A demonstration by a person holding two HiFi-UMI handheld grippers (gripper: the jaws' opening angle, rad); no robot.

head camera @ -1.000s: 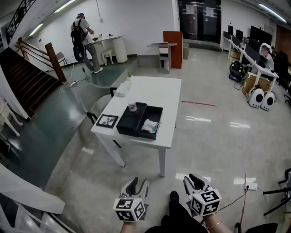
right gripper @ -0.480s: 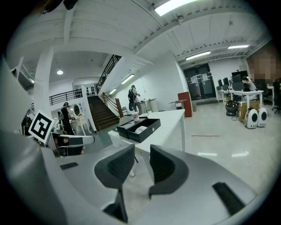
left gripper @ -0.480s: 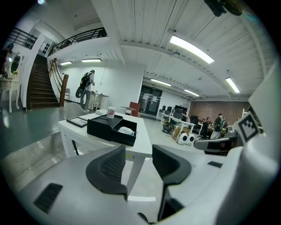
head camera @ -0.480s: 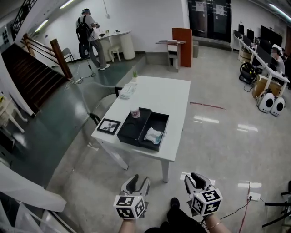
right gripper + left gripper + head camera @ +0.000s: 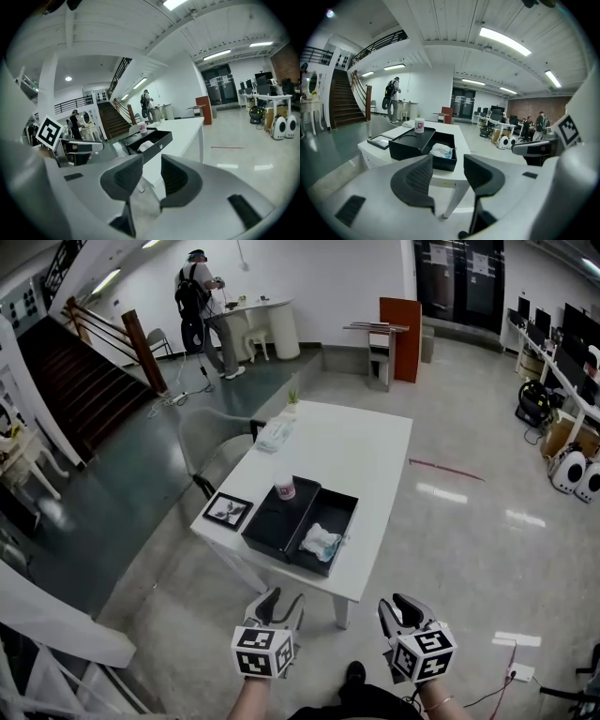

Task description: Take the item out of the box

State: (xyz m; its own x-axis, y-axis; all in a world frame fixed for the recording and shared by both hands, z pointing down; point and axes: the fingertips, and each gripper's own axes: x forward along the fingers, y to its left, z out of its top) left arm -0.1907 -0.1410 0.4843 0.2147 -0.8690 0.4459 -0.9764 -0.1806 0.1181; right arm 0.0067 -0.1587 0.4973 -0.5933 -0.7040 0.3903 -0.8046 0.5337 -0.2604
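Crumpled white item (image 5: 321, 541) (bluish tinge) lies in the right half of the matte black rectangular box (image 5: 265, 542) on the white table (image 5: 361, 451); left gripper (image 5: 283, 602) and right gripper (image 5: 403, 606), jaws just opened wider, spread and empty

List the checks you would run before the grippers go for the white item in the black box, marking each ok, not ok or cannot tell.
1. Box in reach: not ok; both grippers are short of the table.
2. White item exposed: ok; it lies uncovered in the right compartment.
3. Left gripper free: ok; jaws have just been opening, nothing between them.
4. Right gripper free: ok; jaws have likewise just been opening, nothing between them.
5. Cup apart from the item: ok.
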